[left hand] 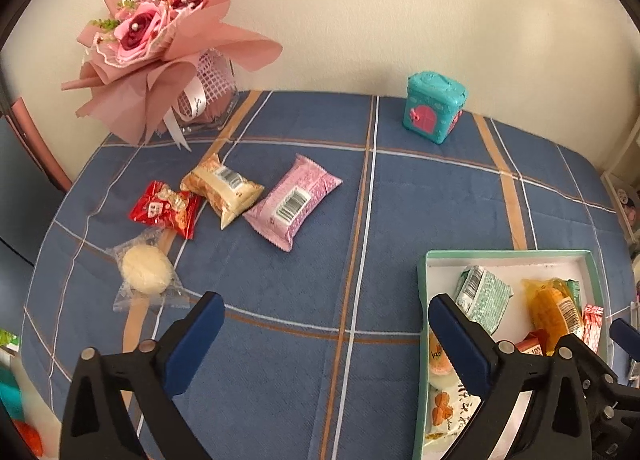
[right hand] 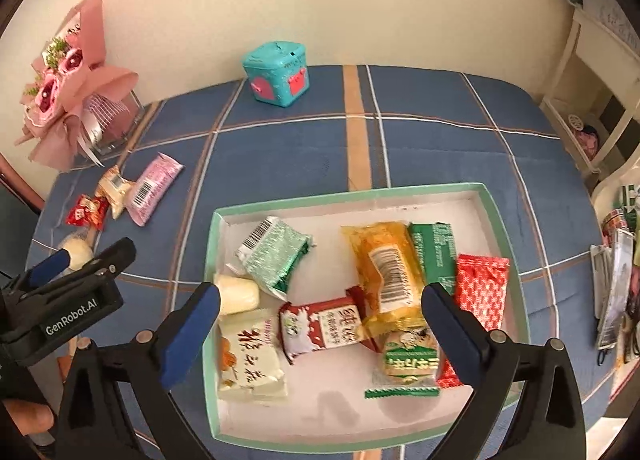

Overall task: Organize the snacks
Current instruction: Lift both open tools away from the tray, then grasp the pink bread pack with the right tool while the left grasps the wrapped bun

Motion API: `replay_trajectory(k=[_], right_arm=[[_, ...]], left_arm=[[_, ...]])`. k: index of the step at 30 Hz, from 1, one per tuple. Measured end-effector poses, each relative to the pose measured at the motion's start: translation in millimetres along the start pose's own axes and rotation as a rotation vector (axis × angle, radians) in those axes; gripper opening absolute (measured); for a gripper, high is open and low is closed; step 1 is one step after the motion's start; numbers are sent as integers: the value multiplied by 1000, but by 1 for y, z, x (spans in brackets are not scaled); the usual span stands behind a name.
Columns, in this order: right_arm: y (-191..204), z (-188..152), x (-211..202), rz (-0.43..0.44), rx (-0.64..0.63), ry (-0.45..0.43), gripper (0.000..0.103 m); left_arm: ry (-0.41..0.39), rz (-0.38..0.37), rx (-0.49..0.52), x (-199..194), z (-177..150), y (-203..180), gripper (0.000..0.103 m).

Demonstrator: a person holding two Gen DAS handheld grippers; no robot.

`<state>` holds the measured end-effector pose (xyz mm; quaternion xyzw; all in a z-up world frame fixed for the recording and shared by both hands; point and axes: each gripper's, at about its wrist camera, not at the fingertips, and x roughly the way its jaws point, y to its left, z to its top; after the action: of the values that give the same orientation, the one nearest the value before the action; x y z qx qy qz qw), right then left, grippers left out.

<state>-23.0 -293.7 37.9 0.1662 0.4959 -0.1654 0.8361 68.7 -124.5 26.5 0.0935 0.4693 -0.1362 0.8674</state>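
Open cloth runs down the middle of the worktop, between four loose snacks near the left edge and the box near the right. A bouquet and a teal tin line the far edge.

The worktop is being viewed downward from the left; the tray is being overlooked closely from the right. Tray, loose snacks and bouquet are being shared.

"GenRobot.AI" on left gripper
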Motion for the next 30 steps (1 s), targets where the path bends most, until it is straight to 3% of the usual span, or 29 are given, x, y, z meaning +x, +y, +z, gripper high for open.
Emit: replay_trajectory(k=[11, 24, 30], right_arm=[[17, 0, 17, 16, 16, 4, 101], [83, -3, 37, 79, -61, 49, 101], [116, -7, 45, 104, -100, 74, 101]], left_arm=[[12, -22, -67, 10, 4, 30, 103], [30, 92, -130, 17, 5, 97, 103], [46, 94, -175, 19, 3, 130, 103]])
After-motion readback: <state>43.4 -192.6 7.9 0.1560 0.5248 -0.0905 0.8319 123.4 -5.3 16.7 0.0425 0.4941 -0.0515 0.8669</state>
